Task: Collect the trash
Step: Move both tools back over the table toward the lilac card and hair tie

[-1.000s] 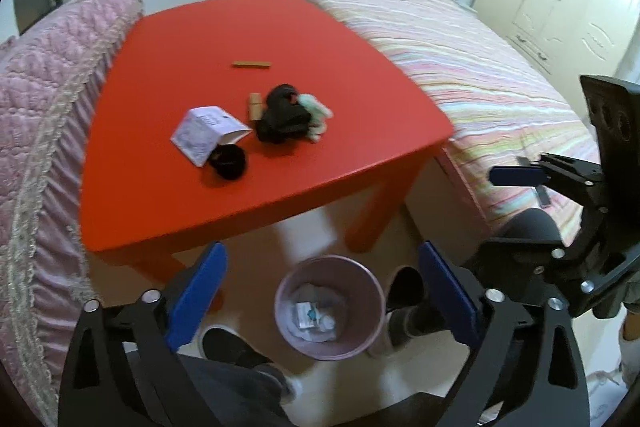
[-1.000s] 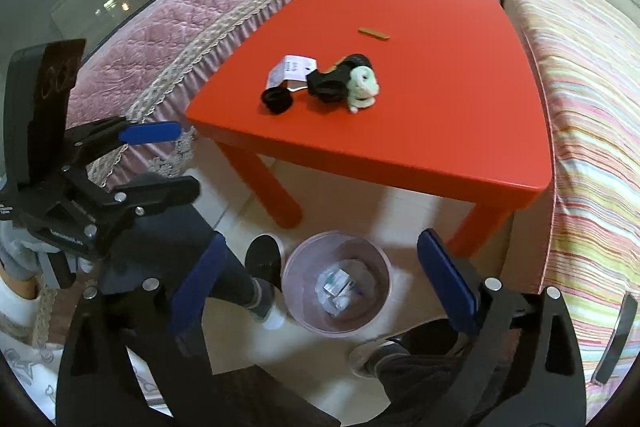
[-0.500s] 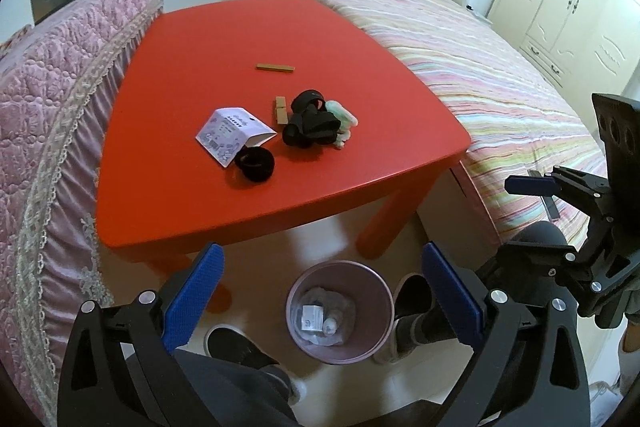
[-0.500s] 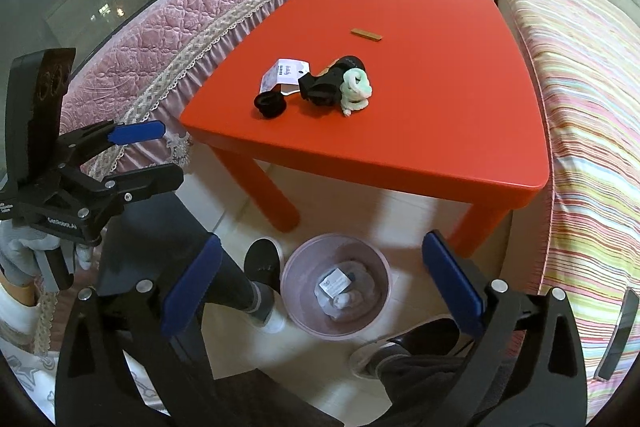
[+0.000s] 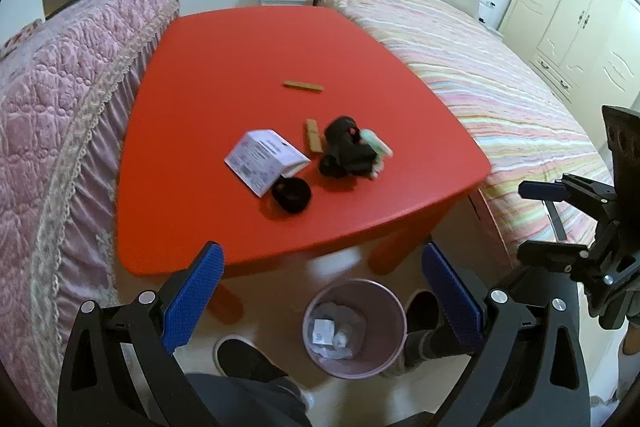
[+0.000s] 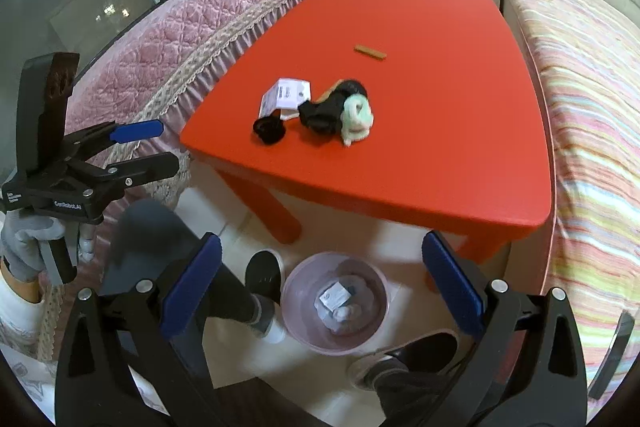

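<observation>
Rising from the bin [image 5: 352, 327] at lower centre, both the left gripper [image 5: 320, 297] and right gripper [image 6: 320, 291] hang empty, fingers apart; remaining trash, a white box [image 5: 264, 155], waits mid-frame on the red table [image 5: 224, 59].

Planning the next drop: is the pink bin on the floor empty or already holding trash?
Already holding trash. The pink bin stands upright and shows a white packet and crumpled pieces inside.
</observation>
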`<state>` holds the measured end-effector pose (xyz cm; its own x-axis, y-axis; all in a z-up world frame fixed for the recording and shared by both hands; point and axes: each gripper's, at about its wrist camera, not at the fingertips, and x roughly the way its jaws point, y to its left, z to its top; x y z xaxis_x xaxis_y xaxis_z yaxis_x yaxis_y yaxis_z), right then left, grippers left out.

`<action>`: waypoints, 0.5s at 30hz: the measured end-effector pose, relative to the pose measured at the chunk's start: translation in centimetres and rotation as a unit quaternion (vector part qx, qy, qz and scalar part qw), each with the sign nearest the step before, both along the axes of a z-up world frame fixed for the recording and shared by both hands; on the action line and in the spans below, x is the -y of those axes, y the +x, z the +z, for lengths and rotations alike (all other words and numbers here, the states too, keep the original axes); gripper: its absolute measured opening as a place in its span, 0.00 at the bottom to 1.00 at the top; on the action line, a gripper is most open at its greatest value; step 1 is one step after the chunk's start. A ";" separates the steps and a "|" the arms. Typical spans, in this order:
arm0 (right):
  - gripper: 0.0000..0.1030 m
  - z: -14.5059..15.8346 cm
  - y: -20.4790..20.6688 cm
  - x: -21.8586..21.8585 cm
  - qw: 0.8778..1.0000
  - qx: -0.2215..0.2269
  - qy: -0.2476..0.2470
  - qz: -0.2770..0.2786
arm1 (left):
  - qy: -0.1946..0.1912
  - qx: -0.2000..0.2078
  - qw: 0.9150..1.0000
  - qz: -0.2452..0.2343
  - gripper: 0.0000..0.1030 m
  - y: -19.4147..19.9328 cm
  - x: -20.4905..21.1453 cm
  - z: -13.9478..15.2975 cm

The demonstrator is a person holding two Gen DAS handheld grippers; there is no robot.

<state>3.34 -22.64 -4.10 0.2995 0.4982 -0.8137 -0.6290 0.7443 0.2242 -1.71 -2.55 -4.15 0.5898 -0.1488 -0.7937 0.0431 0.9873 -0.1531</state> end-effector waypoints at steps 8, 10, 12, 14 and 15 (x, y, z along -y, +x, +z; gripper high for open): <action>0.96 1.0 5.6 -1.6 1.000 -0.010 0.003 0.003 | 0.010 -0.020 1.000 -0.016 0.92 4.7 -2.5 -0.2; 0.96 1.2 7.4 -2.2 1.000 -0.023 0.008 0.003 | 0.011 -0.029 0.999 -0.023 0.92 6.0 -2.9 -0.4; 0.96 1.1 9.1 -3.0 0.999 -0.034 0.005 0.002 | 0.017 -0.037 0.999 -0.027 0.92 7.3 -3.4 -0.6; 0.96 0.9 10.4 -3.5 0.999 -0.044 0.002 0.002 | 0.015 -0.050 0.998 -0.035 0.92 8.8 -3.8 -0.9; 0.96 0.6 11.3 -3.9 0.999 -0.054 -0.002 0.000 | 0.017 -0.054 0.998 -0.036 0.92 9.2 -3.9 -1.1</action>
<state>14.62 -18.72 -3.47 0.2098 0.4954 -0.8430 -0.6016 0.7450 0.2881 7.51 1.35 -5.26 0.4885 -0.1601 -0.8577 0.0992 0.9868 -0.1277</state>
